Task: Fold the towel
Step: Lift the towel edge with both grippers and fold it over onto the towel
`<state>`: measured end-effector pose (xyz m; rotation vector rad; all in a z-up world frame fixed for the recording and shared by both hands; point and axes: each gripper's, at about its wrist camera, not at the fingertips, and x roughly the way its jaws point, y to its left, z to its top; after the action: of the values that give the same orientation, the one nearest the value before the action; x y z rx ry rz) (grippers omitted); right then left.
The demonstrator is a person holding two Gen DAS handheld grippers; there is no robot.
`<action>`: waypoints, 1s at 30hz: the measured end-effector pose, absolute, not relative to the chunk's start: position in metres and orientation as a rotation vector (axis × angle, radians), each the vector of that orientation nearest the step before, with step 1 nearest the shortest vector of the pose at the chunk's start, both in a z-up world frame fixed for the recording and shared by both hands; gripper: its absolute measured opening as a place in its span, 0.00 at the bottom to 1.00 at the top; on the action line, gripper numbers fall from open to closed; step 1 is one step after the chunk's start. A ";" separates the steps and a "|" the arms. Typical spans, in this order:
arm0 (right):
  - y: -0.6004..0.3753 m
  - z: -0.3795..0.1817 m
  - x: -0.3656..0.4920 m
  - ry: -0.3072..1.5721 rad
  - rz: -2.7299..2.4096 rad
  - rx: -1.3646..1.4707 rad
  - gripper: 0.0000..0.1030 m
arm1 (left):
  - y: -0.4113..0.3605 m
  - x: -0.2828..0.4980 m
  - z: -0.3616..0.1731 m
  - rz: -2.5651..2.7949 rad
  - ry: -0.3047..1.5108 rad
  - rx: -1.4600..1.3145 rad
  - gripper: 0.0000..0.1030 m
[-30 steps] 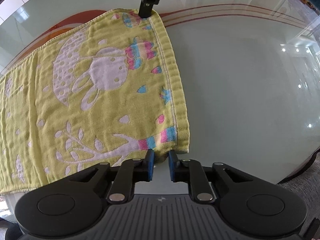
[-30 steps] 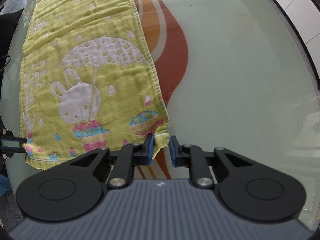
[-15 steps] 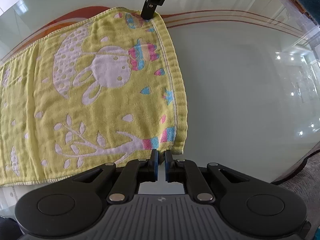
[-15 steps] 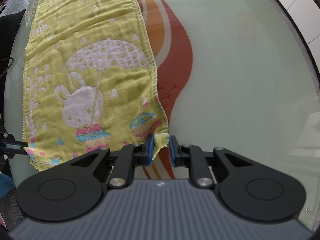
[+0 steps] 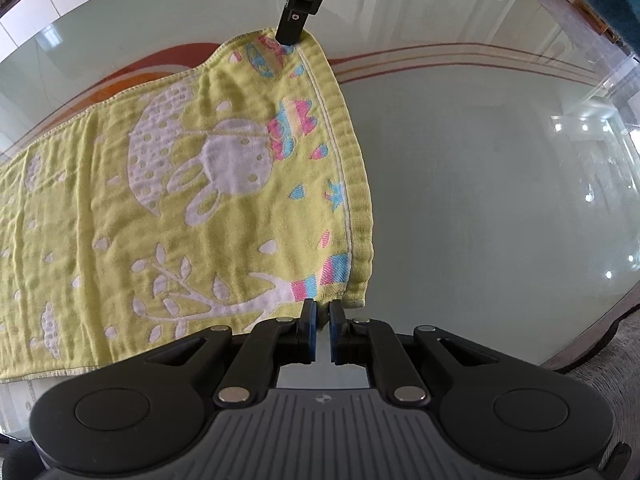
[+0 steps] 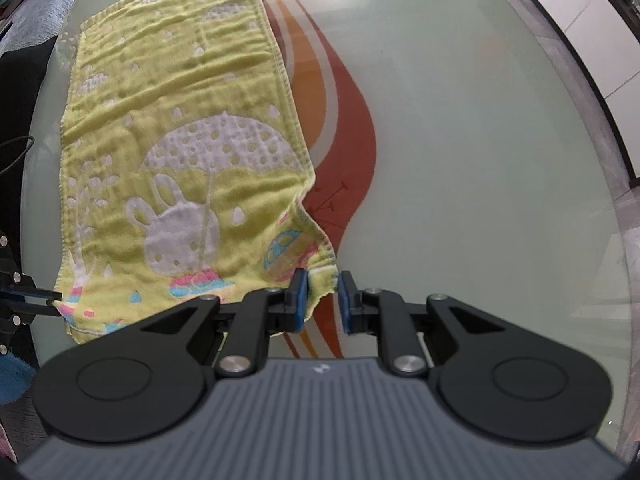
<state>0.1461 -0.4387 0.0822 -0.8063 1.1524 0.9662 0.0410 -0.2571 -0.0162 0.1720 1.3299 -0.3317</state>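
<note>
Since a second ago I've lifted the towel [image 5: 208,208]'s near edge off the glass table [image 5: 480,184]: left gripper [image 5: 320,322] pinches one corner, while right gripper [image 6: 323,298] (jaws visibly gapped) holds the other corner loosely.

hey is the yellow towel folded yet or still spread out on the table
Still spread out, not folded. The towel lies in a single layer on the glass table, its bunny print showing; only the near end lifts at the two grippers.

towel [image 5: 200,208] far end cut off, left view | corner behind fingers [image 6: 298,300] hidden
</note>
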 end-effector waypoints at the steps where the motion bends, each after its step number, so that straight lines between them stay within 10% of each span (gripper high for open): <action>1: -0.436 0.083 0.146 1.150 0.968 -0.808 0.15 | -0.253 0.045 -0.018 -0.331 1.329 0.171 0.07; 30: -0.310 0.113 0.154 1.043 1.084 -0.877 0.15 | -0.110 0.045 -0.009 -0.069 1.252 0.026 0.07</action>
<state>0.1540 -0.3102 0.1126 -0.8771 1.0426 1.0841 0.0450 -0.1095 -0.0092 0.0259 1.2524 -0.0686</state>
